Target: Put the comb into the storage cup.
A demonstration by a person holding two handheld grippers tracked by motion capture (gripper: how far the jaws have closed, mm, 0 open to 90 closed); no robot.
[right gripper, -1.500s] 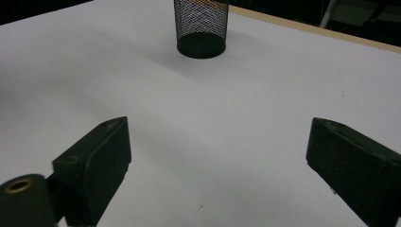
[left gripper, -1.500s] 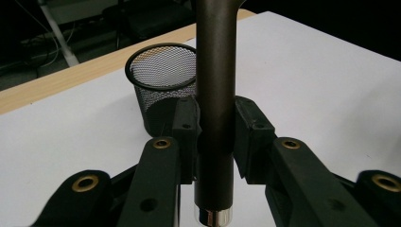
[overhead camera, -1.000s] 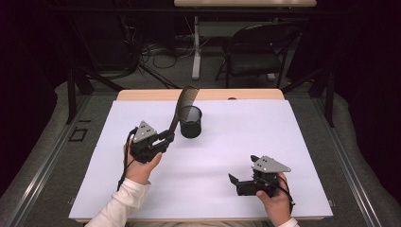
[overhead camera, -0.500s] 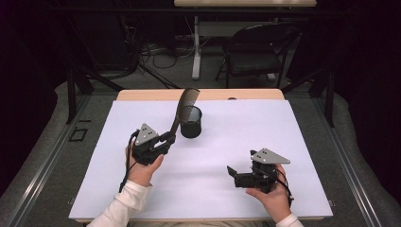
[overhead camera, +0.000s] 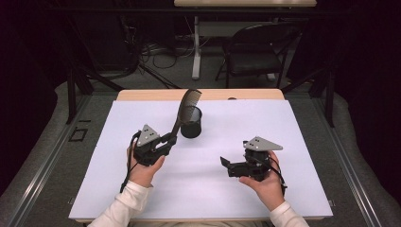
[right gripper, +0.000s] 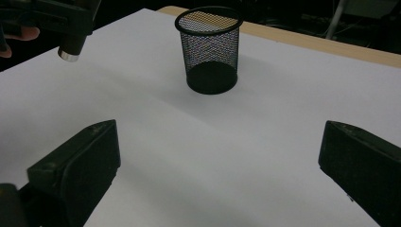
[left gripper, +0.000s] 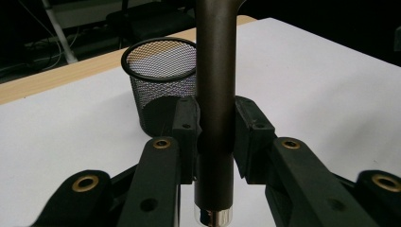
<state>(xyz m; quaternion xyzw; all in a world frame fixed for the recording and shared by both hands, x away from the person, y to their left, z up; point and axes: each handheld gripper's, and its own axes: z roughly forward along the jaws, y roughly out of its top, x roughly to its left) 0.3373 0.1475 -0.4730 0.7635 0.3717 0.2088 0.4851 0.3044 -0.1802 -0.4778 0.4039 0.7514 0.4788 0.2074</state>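
My left gripper (overhead camera: 171, 140) pinches the comb (overhead camera: 185, 106) by its handle, tilted above the mesh cup (overhead camera: 191, 122) on the worktop (overhead camera: 293, 142). My right gripper (overhead camera: 227, 164) is spread wide, holding nothing, nearer and right.

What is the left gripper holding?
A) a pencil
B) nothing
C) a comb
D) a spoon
C: the left gripper is clamped on the handle of a dark comb, whose toothed end sticks up beside the black mesh cup.
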